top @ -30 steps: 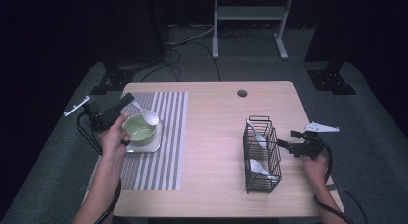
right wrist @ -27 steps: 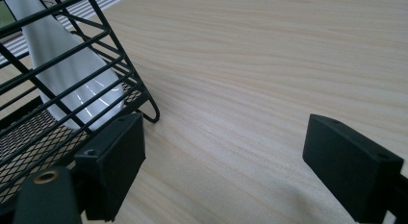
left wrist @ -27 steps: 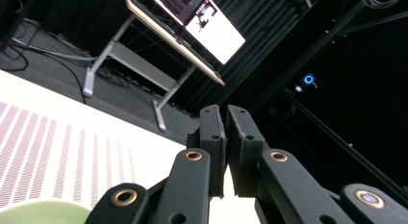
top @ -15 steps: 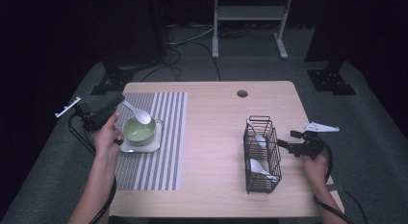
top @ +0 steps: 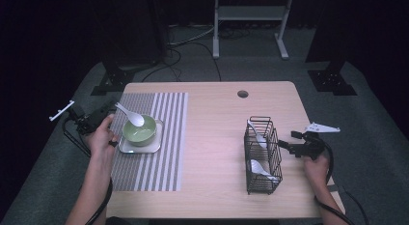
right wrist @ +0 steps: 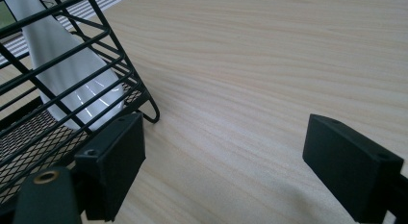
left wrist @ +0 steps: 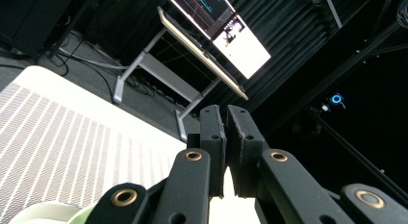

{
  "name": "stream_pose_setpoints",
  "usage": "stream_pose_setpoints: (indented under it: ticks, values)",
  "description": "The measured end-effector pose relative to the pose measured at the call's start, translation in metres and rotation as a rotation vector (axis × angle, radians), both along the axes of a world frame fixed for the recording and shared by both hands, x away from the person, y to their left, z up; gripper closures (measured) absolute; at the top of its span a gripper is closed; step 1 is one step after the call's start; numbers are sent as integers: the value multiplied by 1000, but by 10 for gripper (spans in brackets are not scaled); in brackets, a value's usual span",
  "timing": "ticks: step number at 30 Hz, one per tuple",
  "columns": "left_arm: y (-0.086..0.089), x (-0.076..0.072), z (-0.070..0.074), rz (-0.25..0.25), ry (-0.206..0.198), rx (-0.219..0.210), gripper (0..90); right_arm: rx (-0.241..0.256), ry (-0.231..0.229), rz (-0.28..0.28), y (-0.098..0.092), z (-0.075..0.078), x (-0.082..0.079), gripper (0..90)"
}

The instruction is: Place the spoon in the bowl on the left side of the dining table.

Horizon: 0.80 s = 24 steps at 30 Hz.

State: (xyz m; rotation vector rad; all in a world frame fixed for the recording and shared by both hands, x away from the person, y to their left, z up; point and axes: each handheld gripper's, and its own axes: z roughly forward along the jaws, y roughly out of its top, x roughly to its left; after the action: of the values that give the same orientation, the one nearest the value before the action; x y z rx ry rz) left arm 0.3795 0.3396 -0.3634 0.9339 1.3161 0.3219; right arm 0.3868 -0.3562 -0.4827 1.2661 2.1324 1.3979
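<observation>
— Two grippers; what does each do?
— My left gripper (top: 103, 115) has its jaws pressed together, nothing between them, beside the table's (top: 217, 114) left edge. A white spoon (top: 130, 115) rests in the green bowl (top: 140, 131) just right of it, the bowl sitting on a tray (top: 126, 147) on the striped mat (top: 169, 138).
— And your right?
— My right gripper (right wrist: 226, 166) is spread wide, low over the wood beside the wire basket (top: 260, 155), which holds two spoons (top: 258, 168).

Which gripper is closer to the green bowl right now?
Left. The left gripper sits just off the green bowl's left side, by the spoon handle resting on it. The right gripper is across the table, beside the wire basket.
</observation>
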Motion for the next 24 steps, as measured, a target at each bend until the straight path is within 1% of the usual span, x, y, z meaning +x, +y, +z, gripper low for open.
stream_pose_setpoints:
  ticks: [1,2,7,11,24]
  values:
    - [1,0,-1,4,2,-6,857,0,0,0,0,0,0,137]
    - [3,0,-2,8,8,-2,857,0,0,0,0,0,0,137]
    - [9,0,-8,28,19,-10,857,0,0,0,0,0,0,137]
    - [13,0,-12,39,31,-8,857,0,0,0,0,0,0,137]
    - [17,1,-26,58,65,-17,856,-1,0,0,0,0,0,137]
